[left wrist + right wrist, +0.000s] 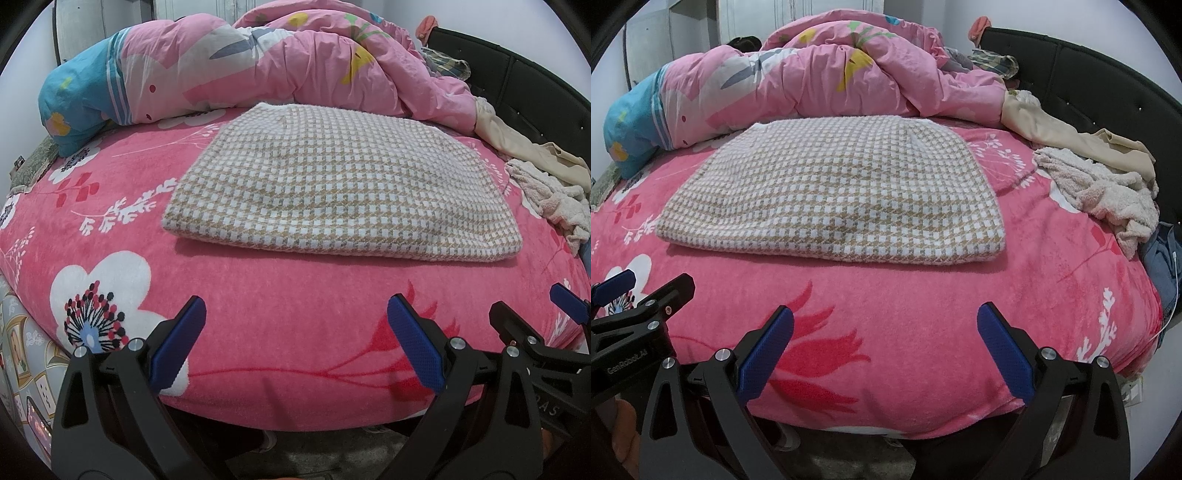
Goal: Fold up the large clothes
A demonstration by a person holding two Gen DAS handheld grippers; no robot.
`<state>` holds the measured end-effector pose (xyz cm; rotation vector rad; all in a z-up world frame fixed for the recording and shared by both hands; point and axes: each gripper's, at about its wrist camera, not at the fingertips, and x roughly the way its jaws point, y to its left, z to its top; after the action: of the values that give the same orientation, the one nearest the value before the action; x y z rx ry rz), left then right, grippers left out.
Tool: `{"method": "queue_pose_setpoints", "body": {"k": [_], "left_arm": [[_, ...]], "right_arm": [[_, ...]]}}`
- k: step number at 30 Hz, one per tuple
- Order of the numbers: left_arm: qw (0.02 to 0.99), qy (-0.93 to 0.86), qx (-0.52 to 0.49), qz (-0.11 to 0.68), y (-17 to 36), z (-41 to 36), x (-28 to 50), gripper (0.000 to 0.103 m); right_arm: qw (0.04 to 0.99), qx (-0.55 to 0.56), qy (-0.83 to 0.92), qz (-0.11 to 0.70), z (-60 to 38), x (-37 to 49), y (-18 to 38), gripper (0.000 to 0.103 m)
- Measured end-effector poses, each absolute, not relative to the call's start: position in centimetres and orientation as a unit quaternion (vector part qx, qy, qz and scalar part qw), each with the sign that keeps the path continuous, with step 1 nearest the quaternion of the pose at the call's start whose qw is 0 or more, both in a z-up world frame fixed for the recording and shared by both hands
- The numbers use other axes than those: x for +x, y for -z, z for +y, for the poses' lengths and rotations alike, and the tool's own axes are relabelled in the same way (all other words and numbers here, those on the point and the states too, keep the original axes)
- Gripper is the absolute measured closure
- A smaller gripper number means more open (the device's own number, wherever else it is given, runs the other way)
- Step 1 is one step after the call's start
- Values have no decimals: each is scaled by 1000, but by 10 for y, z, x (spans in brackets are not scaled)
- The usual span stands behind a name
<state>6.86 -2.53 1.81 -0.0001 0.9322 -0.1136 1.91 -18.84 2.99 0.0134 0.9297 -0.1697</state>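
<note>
The left gripper and right gripper sit side by side, level. Both have their jaws spread wide, holding nothing.

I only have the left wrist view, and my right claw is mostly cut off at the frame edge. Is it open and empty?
Observer: Yes. The right claw is open and holds nothing. It hangs over the pink bedsheet, short of the folded checked garment.
Operator: What lies past the right edge of my picture?
Observer: A piece of blue denim lies at the bed's edge, next to the fluffy cream cloth, and a thin white cable runs over it.
</note>
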Motion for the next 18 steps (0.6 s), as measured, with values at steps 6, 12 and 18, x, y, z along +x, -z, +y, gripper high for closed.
{"method": "queue_pose_setpoints", "body": {"k": [6, 12, 18], "left_arm": [[892, 55, 0, 449, -18, -25, 69, 8], [892, 55, 0, 449, -18, -25, 68, 8], [892, 55, 0, 449, -18, -25, 69, 8]], "right_arm": [[891, 6, 82, 448, -187, 19, -30, 6], [891, 5, 82, 447, -186, 20, -31, 6], [891, 4, 81, 448, -184, 20, -32, 6]]}}
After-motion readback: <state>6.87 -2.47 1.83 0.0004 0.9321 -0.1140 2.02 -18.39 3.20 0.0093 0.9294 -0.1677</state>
